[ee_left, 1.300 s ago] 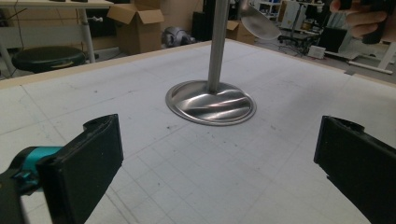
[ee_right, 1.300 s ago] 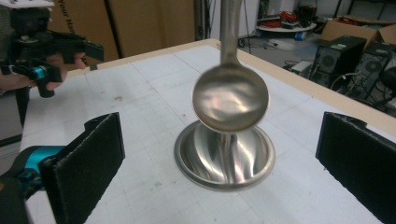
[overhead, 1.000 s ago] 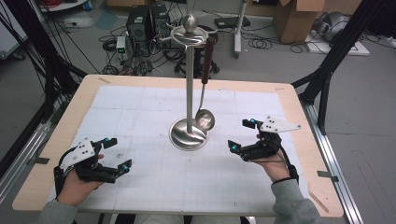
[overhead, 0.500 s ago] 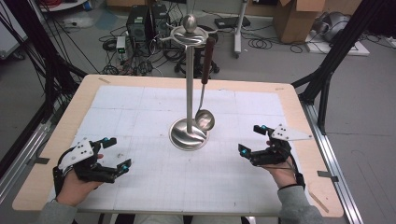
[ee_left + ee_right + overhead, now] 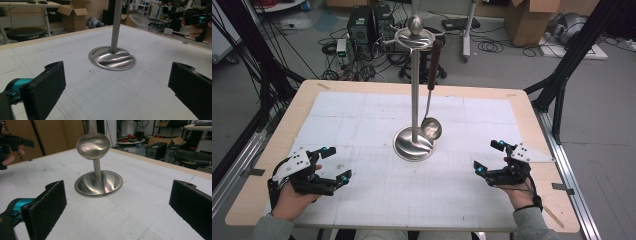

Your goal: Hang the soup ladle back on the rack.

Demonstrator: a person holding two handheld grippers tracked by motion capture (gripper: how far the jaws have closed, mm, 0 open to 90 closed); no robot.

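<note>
The steel ladle with the dark brown handle (image 5: 431, 100) hangs from the round top ring of the tall polished steel stand (image 5: 414, 90), its shiny bowl (image 5: 93, 145) dangling just above the right edge of the stand's round dished base (image 5: 413, 144) and close beside the pole. The handle hangs almost straight down from the ring; I cannot tell from here exactly how it is hooked on. The stand sits near the middle of the white gridded mat (image 5: 377, 200) that covers most of the pale wooden table (image 5: 542, 130).

Neither of my grippers touches the ladle or the stand. My right gripper (image 5: 492, 157) rests low over the mat at the near right, well apart from the base, pointing inward toward the stand. Its two black jaws are spread wide with nothing between them; in the right gripper view I look along them at the ladle bowl hanging in front of the pole, with bare mat in the gap. My right hand (image 5: 517, 187) wraps the grip, with the grey three-cornered plate (image 5: 529, 153) on top.

My left gripper (image 5: 336, 164) lies at the near left of the mat, also well apart from the base and aimed toward the centre. Its jaws are likewise wide apart and empty; in the left gripper view the stand's base (image 5: 112, 58) sits beyond them. My left hand (image 5: 294, 197) grips it from below.

Beyond the far edge of the table, black equipment boxes (image 5: 369, 25), tangled cables and a cardboard box (image 5: 527, 20) stand on the grey floor.
</note>
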